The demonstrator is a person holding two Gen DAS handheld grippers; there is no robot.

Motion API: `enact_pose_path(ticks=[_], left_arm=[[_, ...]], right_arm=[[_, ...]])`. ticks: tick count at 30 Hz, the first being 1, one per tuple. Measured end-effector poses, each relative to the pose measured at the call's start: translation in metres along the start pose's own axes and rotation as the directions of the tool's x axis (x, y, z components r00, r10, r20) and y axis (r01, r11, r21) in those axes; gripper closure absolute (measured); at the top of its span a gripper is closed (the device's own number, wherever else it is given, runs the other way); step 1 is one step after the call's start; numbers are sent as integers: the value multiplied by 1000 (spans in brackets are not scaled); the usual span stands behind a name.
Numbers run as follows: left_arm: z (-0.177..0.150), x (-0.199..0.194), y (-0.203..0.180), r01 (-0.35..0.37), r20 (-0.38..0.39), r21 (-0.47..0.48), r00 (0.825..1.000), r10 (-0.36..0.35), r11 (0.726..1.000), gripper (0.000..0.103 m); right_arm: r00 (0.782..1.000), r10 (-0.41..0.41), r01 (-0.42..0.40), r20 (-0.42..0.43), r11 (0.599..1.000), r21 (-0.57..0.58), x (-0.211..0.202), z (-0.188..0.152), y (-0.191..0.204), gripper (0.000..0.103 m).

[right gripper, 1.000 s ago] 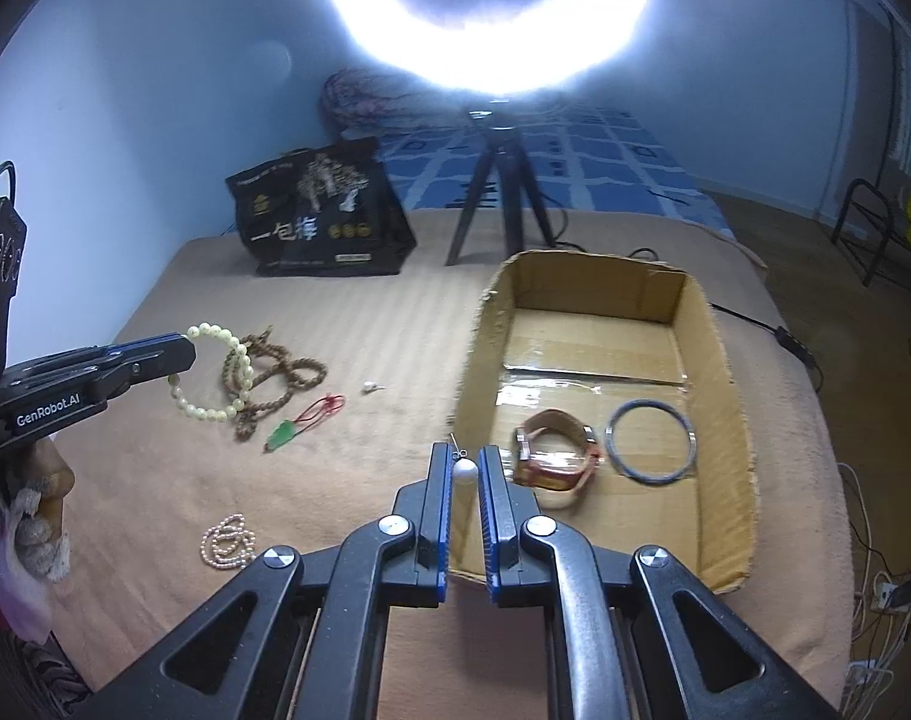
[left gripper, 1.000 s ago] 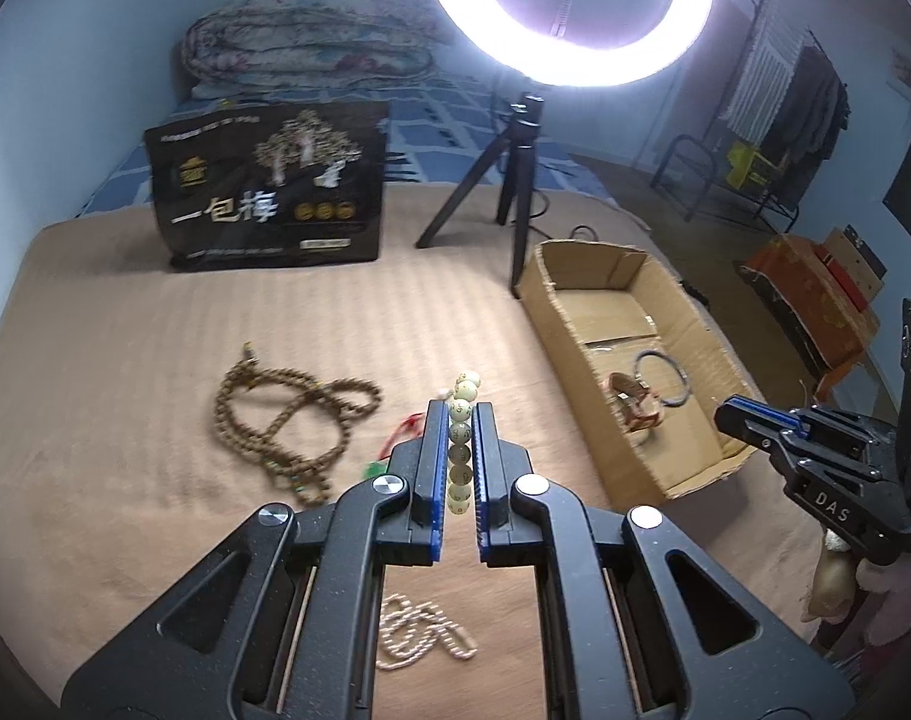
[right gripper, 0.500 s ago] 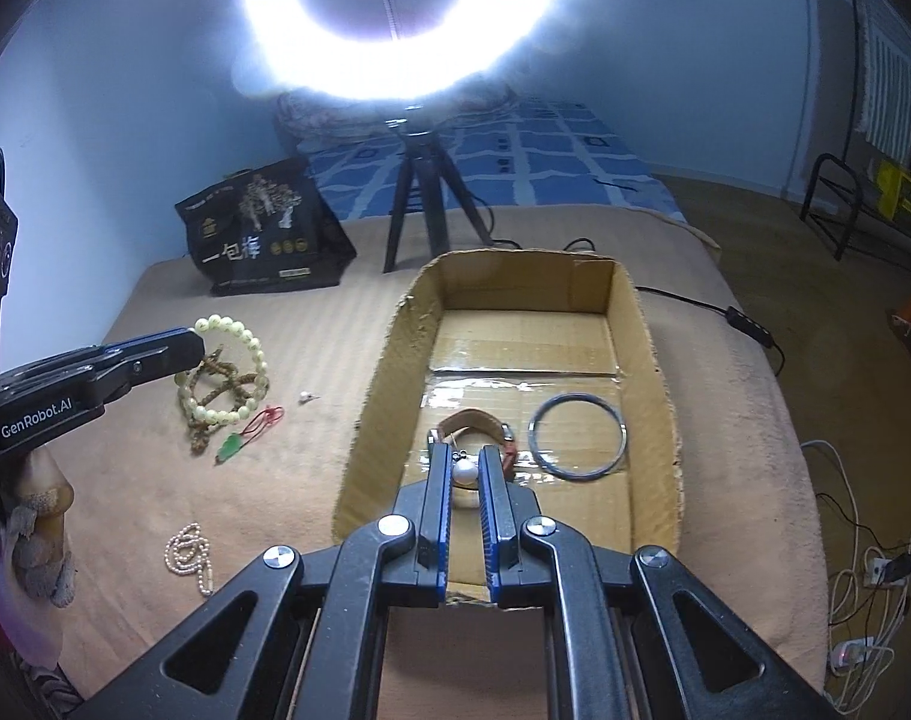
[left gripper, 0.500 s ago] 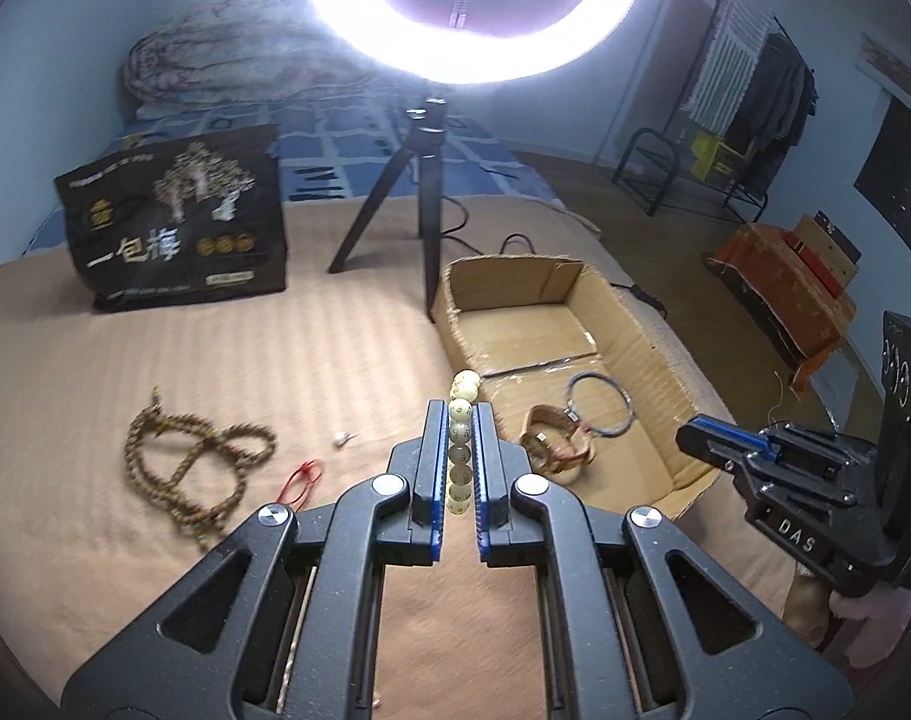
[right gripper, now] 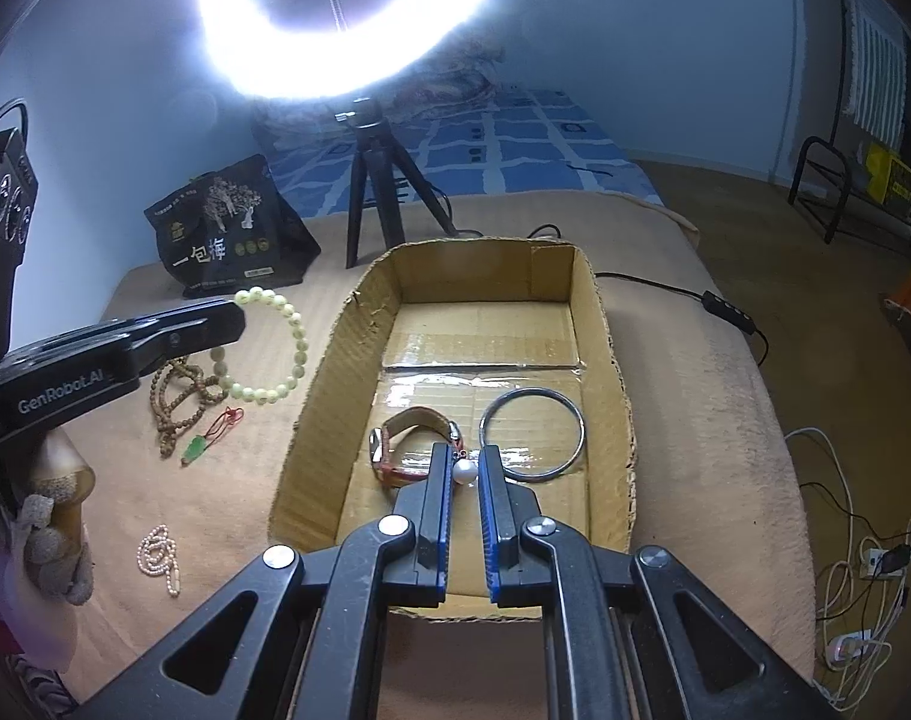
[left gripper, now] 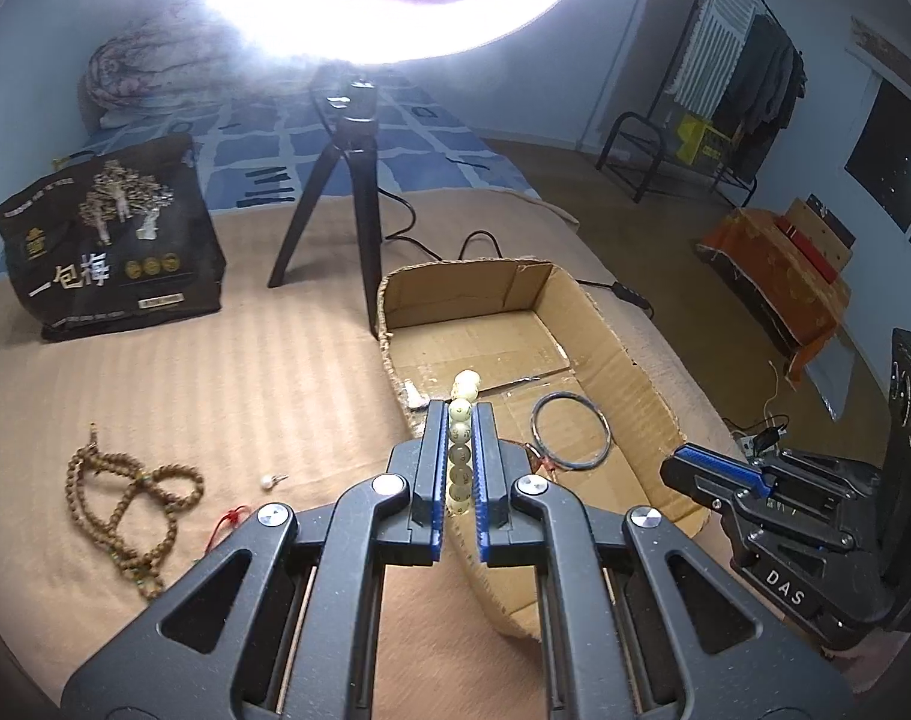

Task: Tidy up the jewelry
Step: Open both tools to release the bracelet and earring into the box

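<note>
Since a second ago we have swung both tools rightward: the left hand-held gripper [left gripper: 459, 459], which then hung over the brown bead necklace [left gripper: 132, 513] on the bed [left gripper: 227, 372], now hovers at the near left wall of the cardboard box [right gripper: 311, 384], and the right hand-held gripper [right gripper: 466, 474] has come in over the box floor.

Our left jaws are clamped on the pale bead bracelet [right gripper: 275, 354], its loop hanging free outside the box. We judge it light and limp on its cord, with smooth round beads that could slip, so pinching across several beads in a row, as here, suits it.

Our right jaws pinch a small pearl earring [right gripper: 464, 471] above the watch [right gripper: 407, 444] and beside the metal bangle [right gripper: 530, 435]. It is tiny, hard and slick; a grip on the ball alone looks precarious.

On the bed, the green pendant [right gripper: 194, 450] and the small pearl strand [right gripper: 160, 558] look equally soft and light.
</note>
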State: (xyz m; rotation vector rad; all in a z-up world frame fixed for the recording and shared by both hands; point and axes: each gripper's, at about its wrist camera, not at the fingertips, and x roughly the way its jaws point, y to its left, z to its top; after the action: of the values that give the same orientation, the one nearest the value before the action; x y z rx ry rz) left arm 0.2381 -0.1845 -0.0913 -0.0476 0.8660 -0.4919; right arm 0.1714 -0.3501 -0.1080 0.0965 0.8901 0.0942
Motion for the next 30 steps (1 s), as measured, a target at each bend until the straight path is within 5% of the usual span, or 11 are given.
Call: enact_pose_path(ticks=[23,27,28,30], left_arm=[[20,35,-21,-15,-5,33,1000,15,999,98],[22,34,-23,-28,5,39,1000,28,999,97],[23,34,-23,-31,7,41,1000,31,999,96],[24,32,-22,-37,10,39,999,37,999,76]], right_arm=[[1000,-1,1,-19,999,33,13,3,-16,96],[1000,-4,5,-15,1000,27,13,3,-14,82],[1000,-7,8,-12,1000,24,13,3,-13,77],[1000,-15,15,-10,1000,16,12,3,-12,73]])
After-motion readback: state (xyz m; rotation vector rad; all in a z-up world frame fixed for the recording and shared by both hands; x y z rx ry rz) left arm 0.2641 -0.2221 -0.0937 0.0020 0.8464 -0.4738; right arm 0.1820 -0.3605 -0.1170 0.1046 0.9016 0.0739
